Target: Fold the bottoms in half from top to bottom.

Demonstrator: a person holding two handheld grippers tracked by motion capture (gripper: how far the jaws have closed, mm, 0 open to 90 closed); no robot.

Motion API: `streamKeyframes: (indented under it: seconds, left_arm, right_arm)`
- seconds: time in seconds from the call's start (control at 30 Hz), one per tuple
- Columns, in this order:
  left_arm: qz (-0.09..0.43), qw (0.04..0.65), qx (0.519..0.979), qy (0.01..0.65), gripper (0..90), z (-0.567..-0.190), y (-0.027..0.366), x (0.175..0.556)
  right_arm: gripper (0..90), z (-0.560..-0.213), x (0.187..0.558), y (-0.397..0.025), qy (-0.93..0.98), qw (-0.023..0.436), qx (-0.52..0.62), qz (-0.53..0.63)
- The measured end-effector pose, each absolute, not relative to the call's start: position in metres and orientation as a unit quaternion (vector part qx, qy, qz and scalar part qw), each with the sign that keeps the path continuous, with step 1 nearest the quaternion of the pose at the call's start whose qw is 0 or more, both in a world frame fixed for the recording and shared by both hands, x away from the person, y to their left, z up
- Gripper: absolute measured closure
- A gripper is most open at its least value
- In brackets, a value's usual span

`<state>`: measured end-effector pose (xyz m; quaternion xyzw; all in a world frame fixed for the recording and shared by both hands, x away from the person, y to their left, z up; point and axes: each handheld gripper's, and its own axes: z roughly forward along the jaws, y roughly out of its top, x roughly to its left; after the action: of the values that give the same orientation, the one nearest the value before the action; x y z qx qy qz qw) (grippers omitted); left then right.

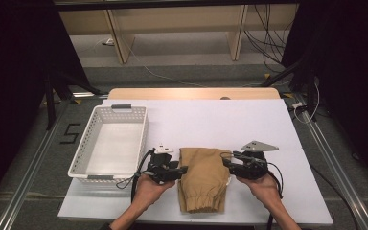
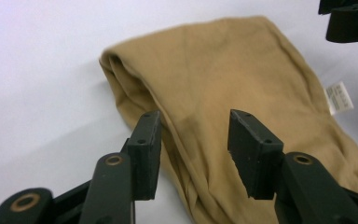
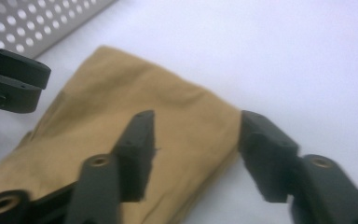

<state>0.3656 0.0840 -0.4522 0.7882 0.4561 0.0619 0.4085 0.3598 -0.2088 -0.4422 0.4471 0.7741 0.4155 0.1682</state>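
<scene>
With both the left claw [image 1: 182,169] and right claw [image 1: 227,163] agape at either edge of the folded tan cloth trousers [image 1: 204,178] lying mid-desk [image 1: 220,120], best pinched through all layers together, evenly.

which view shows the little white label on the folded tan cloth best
The left gripper view: the white label sticks out from the tan cloth edge, close and unblocked, though its print is unreadable. The high view shows it as a tiny white speck. The right gripper view gives cloth surface without a clear label.
</scene>
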Motion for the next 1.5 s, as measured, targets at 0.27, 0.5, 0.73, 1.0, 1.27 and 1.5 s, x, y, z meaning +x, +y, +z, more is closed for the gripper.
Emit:
streamKeyframes:
  seconds: [0.27,0.5,0.73,1.0,1.27,1.5]
  left_arm:
    - [0.077,0.419,0.791,0.440,78.6,-0.447,0.075,0.379]
    - [0.080,0.424,0.784,0.446,87.7,-0.447,0.075,0.388]
    - [0.074,0.428,0.786,0.441,89.2,-0.447,0.066,0.395]
    - [0.072,0.419,0.790,0.442,89.3,-0.458,0.056,0.411]
    - [0.080,0.395,0.789,0.463,89.4,-0.475,0.060,0.426]
    - [0.085,0.391,0.790,0.466,89.4,-0.480,0.066,0.431]
  right_arm:
    - [73.2,-0.444,0.370,-0.198,0.786,0.168,0.425,0.416]
    - [81.5,-0.447,0.377,-0.194,0.794,0.162,0.420,0.409]
    - [84.5,-0.452,0.385,-0.187,0.803,0.158,0.420,0.393]
    - [89.7,-0.460,0.394,-0.178,0.817,0.147,0.418,0.369]
    - [89.9,-0.473,0.401,-0.178,0.832,0.136,0.425,0.331]
    - [90.0,-0.476,0.405,-0.185,0.830,0.139,0.441,0.311]
